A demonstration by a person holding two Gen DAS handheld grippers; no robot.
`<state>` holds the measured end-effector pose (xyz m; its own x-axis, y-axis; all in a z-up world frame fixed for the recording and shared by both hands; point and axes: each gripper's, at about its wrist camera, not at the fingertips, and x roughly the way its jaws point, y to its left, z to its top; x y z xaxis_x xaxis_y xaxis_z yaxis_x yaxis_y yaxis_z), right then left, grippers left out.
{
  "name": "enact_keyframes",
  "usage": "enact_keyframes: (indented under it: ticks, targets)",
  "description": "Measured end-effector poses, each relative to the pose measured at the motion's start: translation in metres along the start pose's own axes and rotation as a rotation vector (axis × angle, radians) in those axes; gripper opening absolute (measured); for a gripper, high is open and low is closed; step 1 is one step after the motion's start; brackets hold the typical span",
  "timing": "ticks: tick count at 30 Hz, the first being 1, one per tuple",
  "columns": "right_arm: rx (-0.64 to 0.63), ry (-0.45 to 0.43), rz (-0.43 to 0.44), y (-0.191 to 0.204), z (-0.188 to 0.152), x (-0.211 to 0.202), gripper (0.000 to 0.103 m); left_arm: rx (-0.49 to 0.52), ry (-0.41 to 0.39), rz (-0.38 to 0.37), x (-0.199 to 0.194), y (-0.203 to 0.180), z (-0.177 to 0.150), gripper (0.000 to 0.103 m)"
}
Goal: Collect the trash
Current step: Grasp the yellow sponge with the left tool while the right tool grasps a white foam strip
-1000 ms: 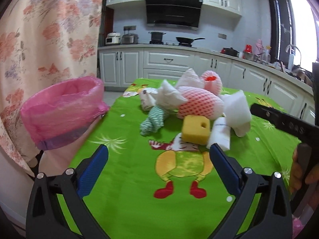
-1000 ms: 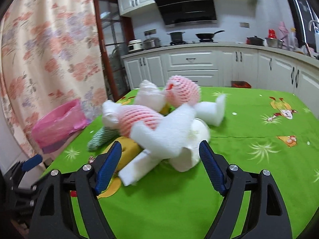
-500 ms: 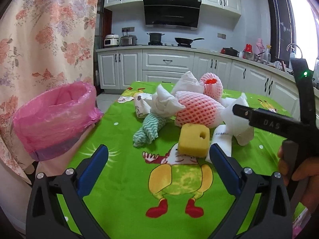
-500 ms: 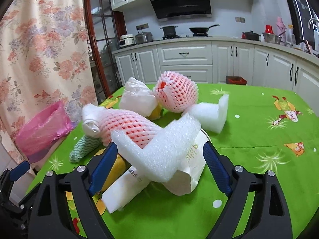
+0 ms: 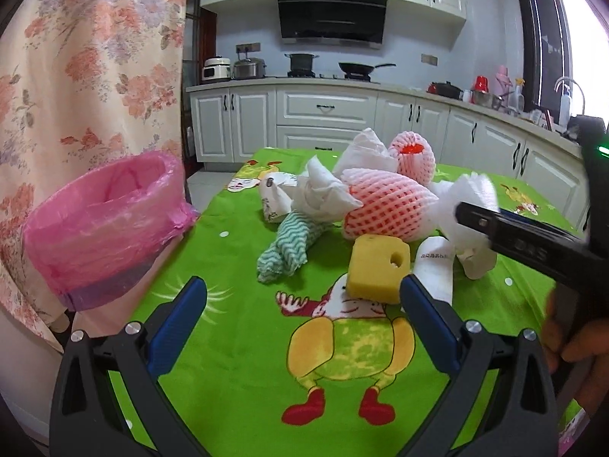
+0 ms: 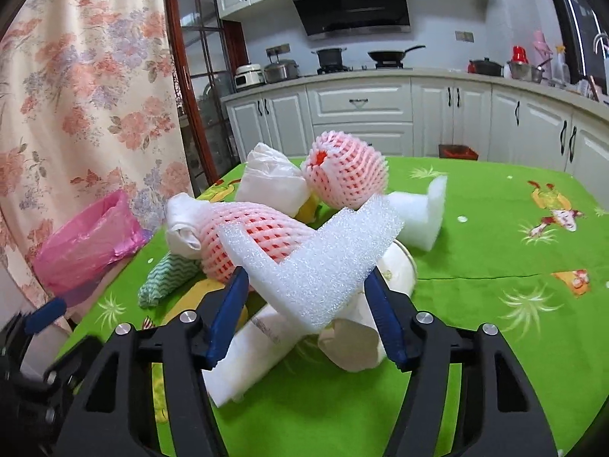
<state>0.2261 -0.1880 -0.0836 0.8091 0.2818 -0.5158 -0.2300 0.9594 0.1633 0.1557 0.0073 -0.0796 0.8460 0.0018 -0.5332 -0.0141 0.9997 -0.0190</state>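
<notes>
Between the blue fingers of the right hand-held gripper [image 6: 306, 287]: white foam piece [image 6: 316, 262], bracketed on both sides, contact not clear. Behind it, heaped on the green desk [image 6: 495, 251]: two pink net sleeves [image 6: 346, 177], crumpled white paper [image 6: 268, 182], paper cup [image 6: 396, 270]. Left of the heap, striped cloth [image 6: 167, 276]. Ahead of the left hand-held gripper [image 5: 302, 310], wide open and holding nothing: yellow sponge [image 5: 378, 268], just off its right finger. Farther left, beyond the desk edge, pink trash bag [image 5: 102, 224].
</notes>
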Motion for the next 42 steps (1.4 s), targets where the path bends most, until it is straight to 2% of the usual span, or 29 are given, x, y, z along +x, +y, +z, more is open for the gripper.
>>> enact_keyframes:
  ticks: [8, 13, 18, 21, 30, 31, 34, 35, 38, 42]
  targets:
    - [0.016, -0.062, -0.006, -0.022, -0.017, -0.037, 0.058, 0.046, 0.043, -0.023, 0.034, -0.03, 0.013, 0.098]
    - [0.037, -0.084, -0.005, -0.028, -0.02, -0.045, 0.057, 0.093, 0.092, -0.024, 0.062, -0.047, 0.021, 0.09]
    - [0.047, -0.088, -0.003, -0.031, -0.02, -0.046, 0.057, 0.086, 0.154, -0.011, 0.087, -0.051, 0.025, 0.08]
    - [0.055, -0.086, -0.007, -0.032, -0.02, -0.046, 0.057, 0.08, 0.176, -0.032, 0.094, -0.05, 0.025, 0.075]
    - [0.02, -0.095, -0.019, -0.025, -0.02, -0.046, 0.057, 0.151, 0.201, -0.063, 0.098, -0.067, 0.022, 0.074]
    - [0.021, -0.094, -0.019, -0.026, -0.02, -0.046, 0.057, 0.157, 0.205, -0.069, 0.099, -0.069, 0.021, 0.072]
    - [0.029, -0.098, -0.019, -0.027, -0.021, -0.047, 0.057, 0.166, 0.204, -0.091, 0.098, -0.071, 0.021, 0.055]
    - [0.03, -0.099, -0.019, -0.027, -0.021, -0.047, 0.057, 0.169, 0.199, -0.096, 0.097, -0.072, 0.02, 0.045]
    - [0.03, -0.103, -0.019, -0.027, -0.021, -0.047, 0.057, 0.167, 0.18, -0.089, 0.094, -0.072, 0.021, 0.039]
    - [0.026, -0.11, -0.017, -0.027, -0.021, -0.049, 0.057, 0.132, 0.117, -0.082, 0.081, -0.064, 0.023, 0.037]
